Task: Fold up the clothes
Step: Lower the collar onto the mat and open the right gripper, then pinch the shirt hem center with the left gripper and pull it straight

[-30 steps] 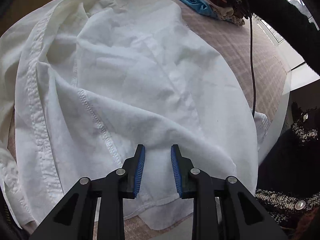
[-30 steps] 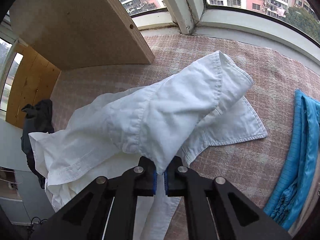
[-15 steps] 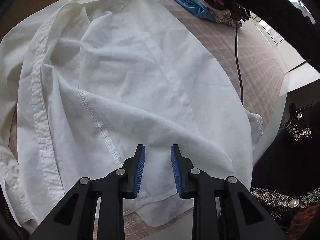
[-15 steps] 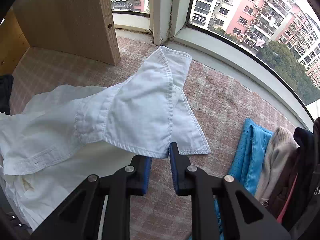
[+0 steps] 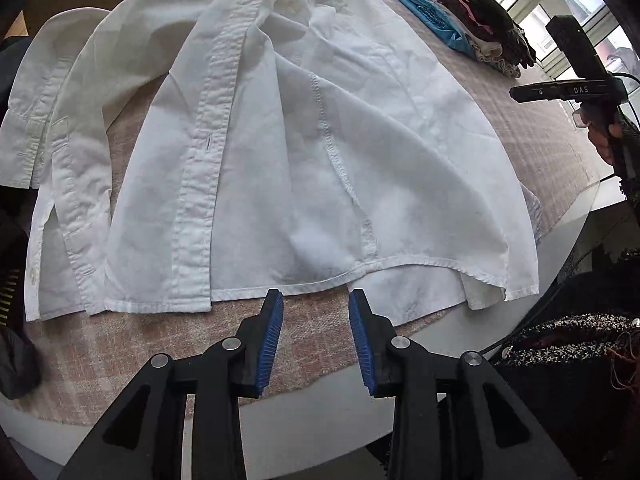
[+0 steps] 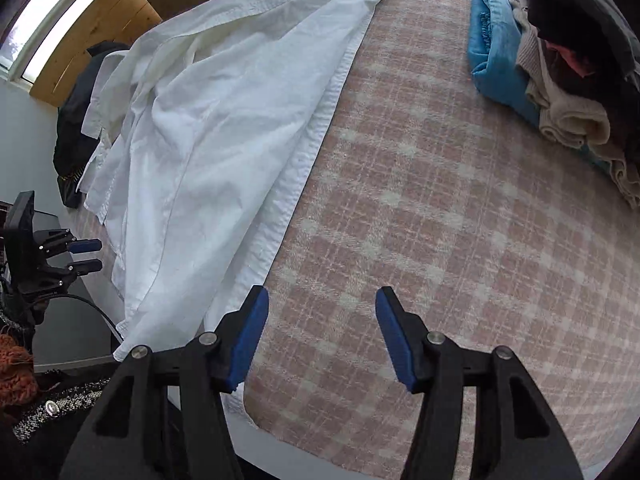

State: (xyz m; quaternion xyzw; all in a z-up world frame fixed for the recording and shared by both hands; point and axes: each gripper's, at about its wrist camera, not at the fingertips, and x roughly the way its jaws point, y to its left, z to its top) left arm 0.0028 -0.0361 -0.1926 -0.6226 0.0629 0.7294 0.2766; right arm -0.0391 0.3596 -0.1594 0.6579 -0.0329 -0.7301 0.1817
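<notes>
A white button-up shirt lies spread on the plaid pink cloth, collar far and hem near. My left gripper hovers just short of the hem, its jaws opening with nothing between them. In the right wrist view the shirt fills the left side. My right gripper hangs over bare plaid cloth beside the shirt's long edge, its jaws opening and empty. The left gripper shows at that view's left edge. A hand holds the right gripper's body at the far right.
A stack of folded clothes, blue at the bottom, sits at the far right of the table; it also shows as the stack. A dark garment lies beyond the shirt. The table's pale rim runs right below my grippers.
The right gripper let go of the white shirt part it held and swung away to the bare plaid cloth, jaws now wide. The left gripper drew back from above the shirt to its hem.
</notes>
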